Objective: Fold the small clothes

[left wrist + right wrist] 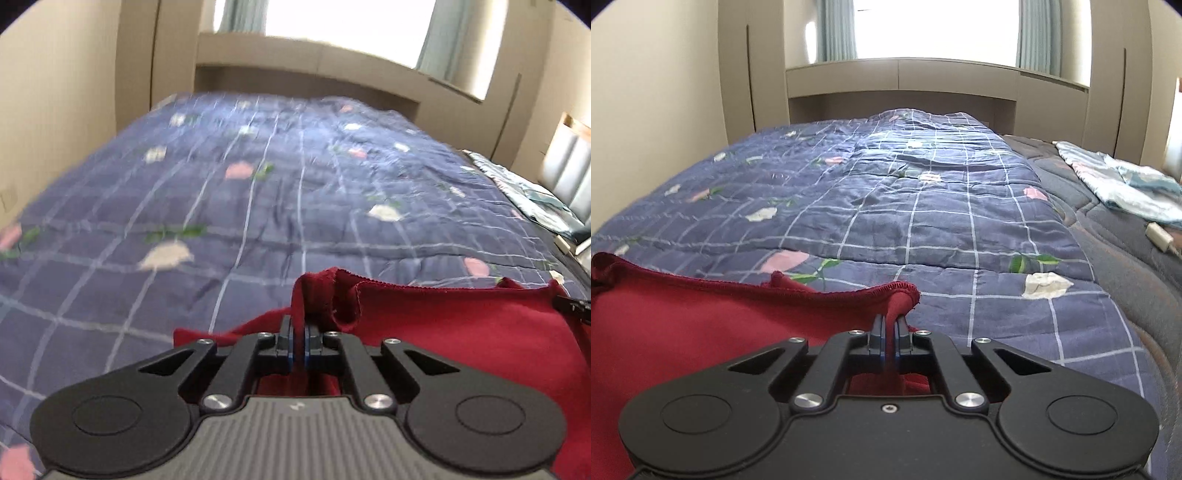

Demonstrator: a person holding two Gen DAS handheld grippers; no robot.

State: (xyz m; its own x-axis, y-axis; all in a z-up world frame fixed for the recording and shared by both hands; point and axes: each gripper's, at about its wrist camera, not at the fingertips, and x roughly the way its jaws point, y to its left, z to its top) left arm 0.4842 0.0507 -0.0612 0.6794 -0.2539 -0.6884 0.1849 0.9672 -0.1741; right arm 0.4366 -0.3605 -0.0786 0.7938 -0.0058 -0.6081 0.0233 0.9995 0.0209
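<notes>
A dark red garment [461, 325] hangs stretched between my two grippers over the bed. My left gripper [299, 325] is shut on the garment's left corner, with a bunched fold rising above the fingertips. My right gripper [890, 323] is shut on the garment's [701, 317] right corner at its stitched hem. The cloth spreads to the right of the left gripper and to the left of the right gripper. The tip of the right gripper [576, 306] shows at the far right edge of the left wrist view.
A blue checked quilt with flower prints [905, 206] covers the bed ahead. A folded light blue blanket [1123, 184] and a white charger [1158, 236] lie on the dark mattress at the right. A headboard [569, 173], beige walls and a bright window surround the bed.
</notes>
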